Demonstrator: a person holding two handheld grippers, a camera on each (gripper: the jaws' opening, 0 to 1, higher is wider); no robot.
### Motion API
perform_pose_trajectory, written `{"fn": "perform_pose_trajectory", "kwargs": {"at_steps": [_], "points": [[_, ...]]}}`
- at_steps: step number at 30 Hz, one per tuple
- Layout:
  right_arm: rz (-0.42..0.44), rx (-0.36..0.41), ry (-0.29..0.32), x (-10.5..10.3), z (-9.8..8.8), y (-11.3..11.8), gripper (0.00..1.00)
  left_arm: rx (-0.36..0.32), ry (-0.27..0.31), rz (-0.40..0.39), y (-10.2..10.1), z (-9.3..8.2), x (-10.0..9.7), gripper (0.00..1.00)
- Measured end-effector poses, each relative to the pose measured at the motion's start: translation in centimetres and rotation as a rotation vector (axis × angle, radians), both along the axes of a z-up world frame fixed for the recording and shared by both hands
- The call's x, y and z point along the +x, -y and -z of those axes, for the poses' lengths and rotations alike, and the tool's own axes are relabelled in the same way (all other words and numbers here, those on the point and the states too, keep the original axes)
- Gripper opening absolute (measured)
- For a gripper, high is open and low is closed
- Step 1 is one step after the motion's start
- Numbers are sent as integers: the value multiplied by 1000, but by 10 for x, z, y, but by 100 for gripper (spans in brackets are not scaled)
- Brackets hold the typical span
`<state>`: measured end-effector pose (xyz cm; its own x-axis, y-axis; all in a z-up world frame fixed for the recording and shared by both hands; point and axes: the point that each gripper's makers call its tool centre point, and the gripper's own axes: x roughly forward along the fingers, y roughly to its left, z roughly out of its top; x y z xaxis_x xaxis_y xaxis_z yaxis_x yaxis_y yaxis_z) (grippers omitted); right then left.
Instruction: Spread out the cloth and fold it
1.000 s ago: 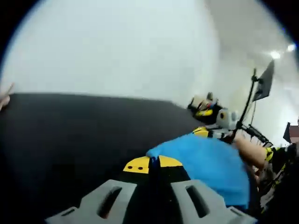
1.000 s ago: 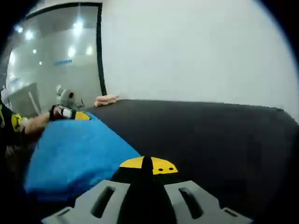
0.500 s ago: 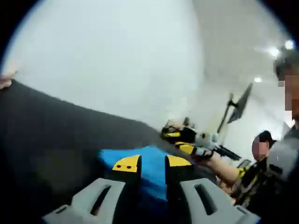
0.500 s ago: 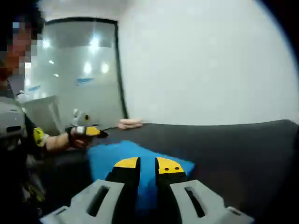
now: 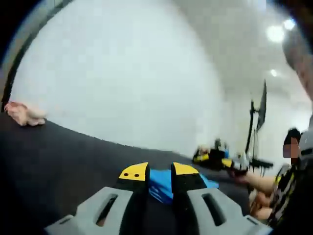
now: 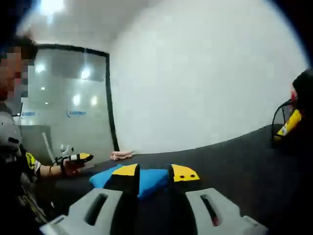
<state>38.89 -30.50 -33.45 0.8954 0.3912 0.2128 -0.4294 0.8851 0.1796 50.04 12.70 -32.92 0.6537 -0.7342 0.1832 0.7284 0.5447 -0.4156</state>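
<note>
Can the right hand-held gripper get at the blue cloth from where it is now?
Probably yes. The right hand-held gripper has its jaws parted, and the blue cloth lies on the dark table straight ahead between them, with nothing in the way.

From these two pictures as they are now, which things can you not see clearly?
- Blue cloth: near part hidden behind the jaws in both views, so its folds cannot be told.
- Pink object at the table's far edge: blurred, too small to identify.
- Right gripper in left gripper view: blurred.
</note>
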Motion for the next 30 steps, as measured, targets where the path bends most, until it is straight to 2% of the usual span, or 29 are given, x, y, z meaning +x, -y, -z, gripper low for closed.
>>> {"fn": "perform_pose_trajectory", "kwargs": {"at_steps": [1, 2, 3, 4, 5, 6, 7, 8, 9, 10, 11, 12, 13, 14, 15, 16, 17, 19, 21, 23, 26, 28, 30], "points": [[5, -10, -18, 3, 5, 2, 22, -9, 9, -33, -9, 2, 8, 16], [29, 1, -68, 9, 14, 8, 22, -2, 34, -59, -17, 3, 15, 16], [24, 17, -99, 11, 19, 9, 21, -11, 9, -103, -28, 4, 25, 17], [7, 92, -138, 13, 22, 14, 14, -75, -13, -137, -35, -2, 30, 18], [1, 112, -143, 13, 25, 18, 8, -109, 6, -173, -41, -9, 35, 21], [10, 90, -134, 12, 25, 19, 4, -34, 76, -216, -47, -8, 38, 29], [73, 4, -82, 7, 21, 23, 3, 96, 129, -174, -41, 7, 34, 29], [90, -23, -44, 5, 18, 22, 3, 145, 145, -130, -36, 18, 30, 25], [97, -24, -28, 5, 15, 22, 3, 135, 77, -156, -36, 18, 35, 18], [95, -44, -32, 5, 16, 20, 4, 145, 89, -161, -35, 18, 35, 16], [93, -81, -32, 7, 19, 19, 4, 166, 139, -173, -33, 17, 34, 14], [104, -118, -60, 12, 26, 22, 4, 200, 164, -166, -31, 20, 32, 12], [91, -135, -81, 14, 30, 21, 4, 219, 86, -201, -31, 28, 35, 10], [75, -150, -98, 11, 33, 9, 4, 232, 54, -188, -28, 34, 35, 5], [69, -152, -122, 13, 38, 7, 4, 244, 32, -152, -21, 39, 33, 1], [67, -168, -145, 16, 43, 11, 4, 258, 63, -137, -16, 36, 31, 1], [61, -178, -155, 15, 45, 10, 4, 250, 70, -147, -15, 34, 30, 1], [36, -217, -133, 13, 44, 4, 4, 298, 111, -159, -13, 35, 30, 2], [20, -227, -133, 12, 45, 0, 4, 309, 124, -157, -10, 36, 30, 5], [5, -234, -119, 11, 43, -3, 3, 375, 110, -165, -11, 44, 31, 7], [-4, -207, -66, 6, 31, -6, 3, 352, 187, -149, -6, 32, 27, 9], [10, -189, 19, 4, 15, -3, 3, 289, 185, -111, -4, 26, 24, 13], [17, -158, 44, 2, 10, 1, 3, 272, 163, -106, -7, 28, 25, 14]]}}
